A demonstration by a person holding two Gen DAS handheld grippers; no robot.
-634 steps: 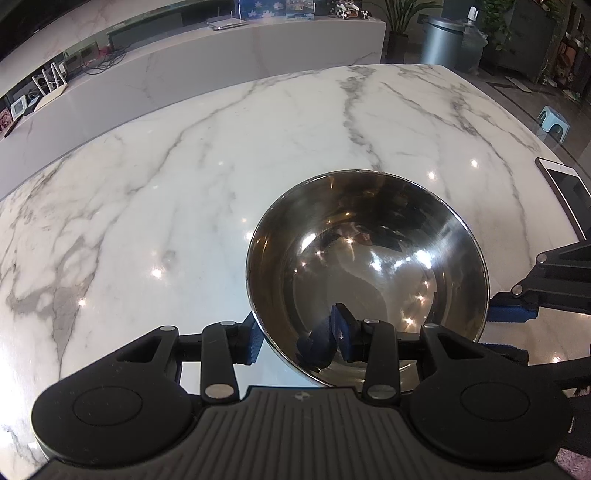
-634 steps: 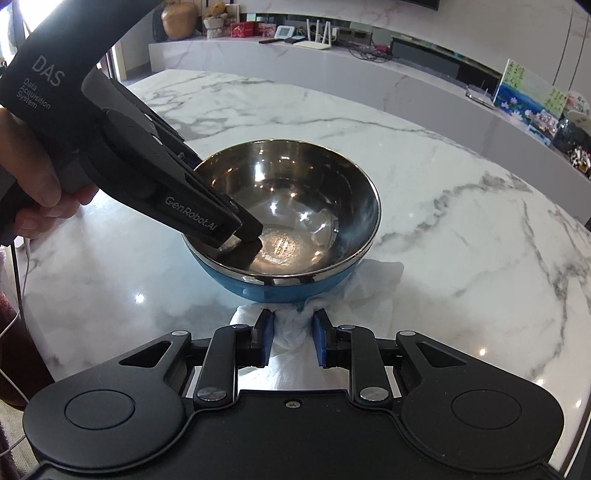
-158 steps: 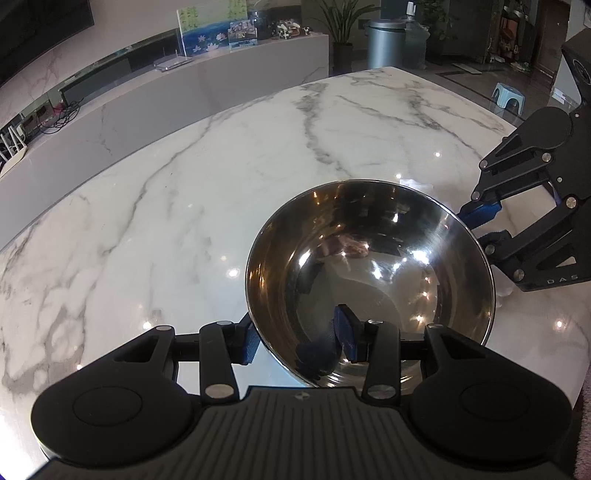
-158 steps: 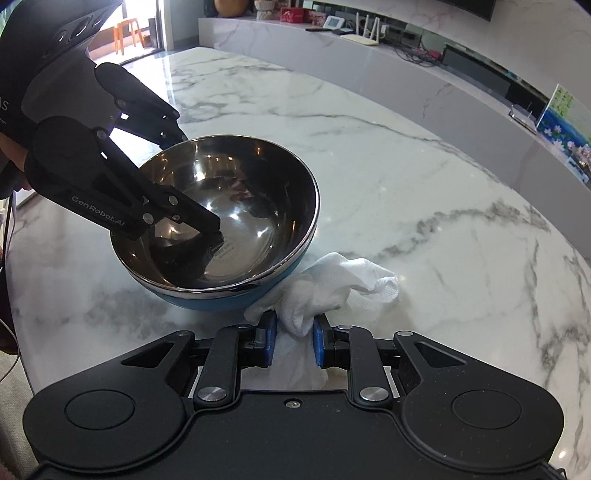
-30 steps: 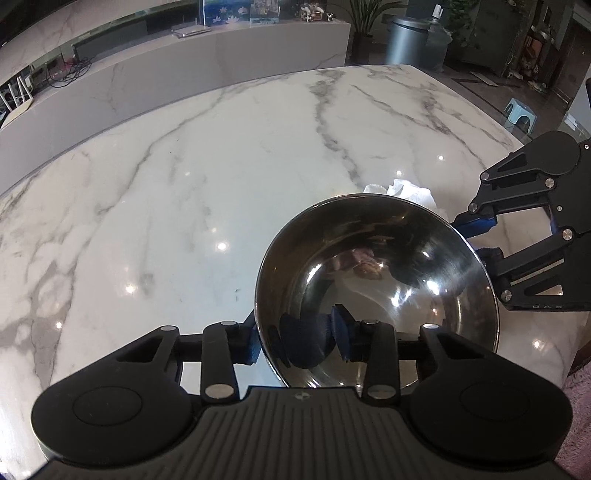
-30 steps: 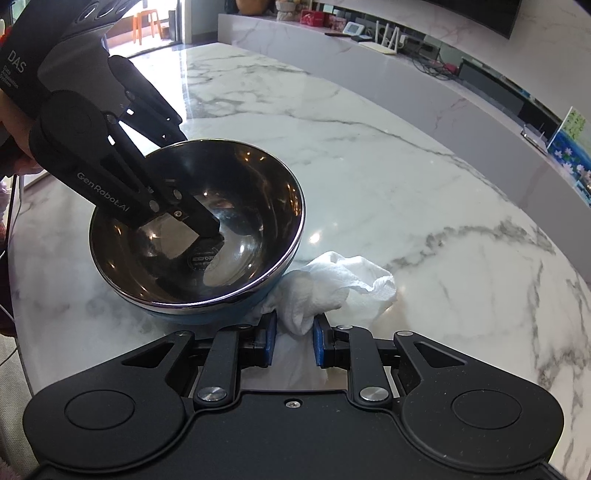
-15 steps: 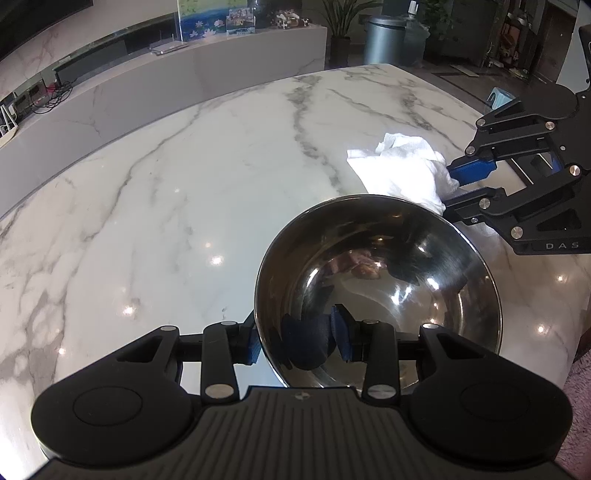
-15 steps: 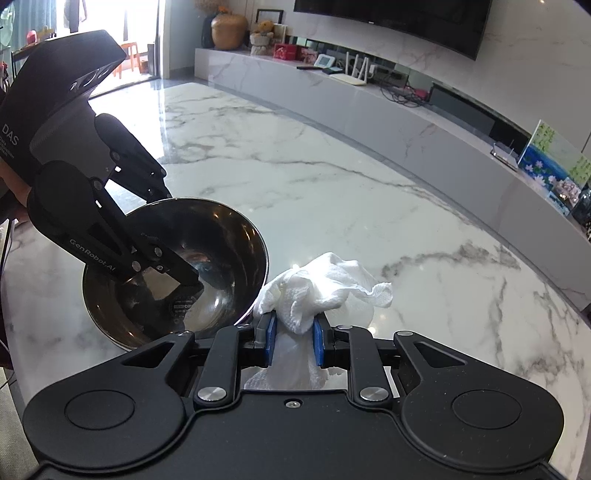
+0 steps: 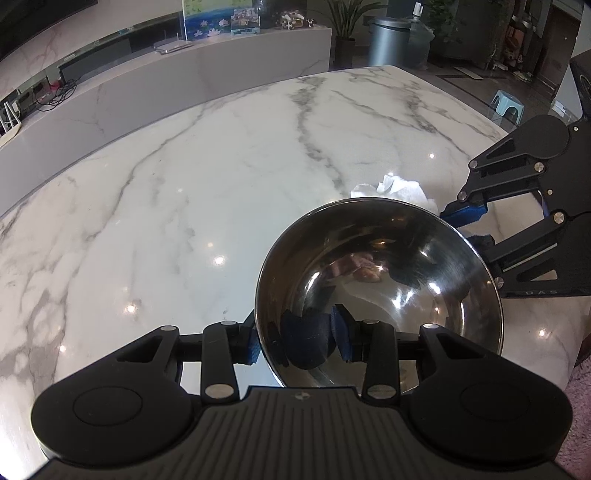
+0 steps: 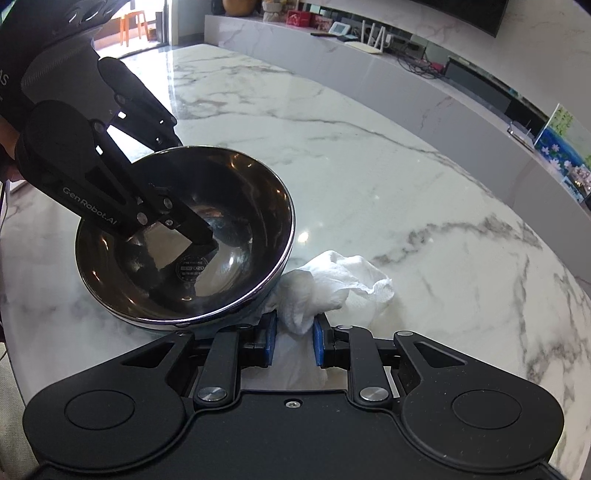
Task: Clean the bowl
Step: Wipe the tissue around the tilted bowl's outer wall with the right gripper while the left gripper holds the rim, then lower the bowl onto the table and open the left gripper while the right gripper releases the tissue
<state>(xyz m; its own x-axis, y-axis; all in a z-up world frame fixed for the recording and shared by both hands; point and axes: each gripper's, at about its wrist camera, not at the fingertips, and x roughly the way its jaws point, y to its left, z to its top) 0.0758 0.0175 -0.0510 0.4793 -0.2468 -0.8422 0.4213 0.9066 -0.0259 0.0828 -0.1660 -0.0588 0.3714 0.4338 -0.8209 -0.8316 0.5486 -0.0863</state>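
A steel bowl point(image 10: 184, 236) sits tilted on a marble counter point(image 10: 406, 177), its near rim clamped by the left gripper point(image 9: 295, 341). Beside the bowl, the right gripper point(image 10: 293, 339) pinches a white cloth point(image 10: 332, 280).

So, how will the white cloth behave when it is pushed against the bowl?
The white cloth looks crumpled and limp, so it probably folds and bunches. The right gripper pinches it, yet loose folds may drag. The polished bowl is likely slippery.

I see a white marble table point(image 9: 192, 192) with grey veins filling most of the frame. At the top, a long marble counter point(image 9: 207, 74) carries a flower picture point(image 9: 207, 22). A metal bin point(image 9: 389, 40) stands upper right, a small blue stool point(image 9: 508, 105) beside it.
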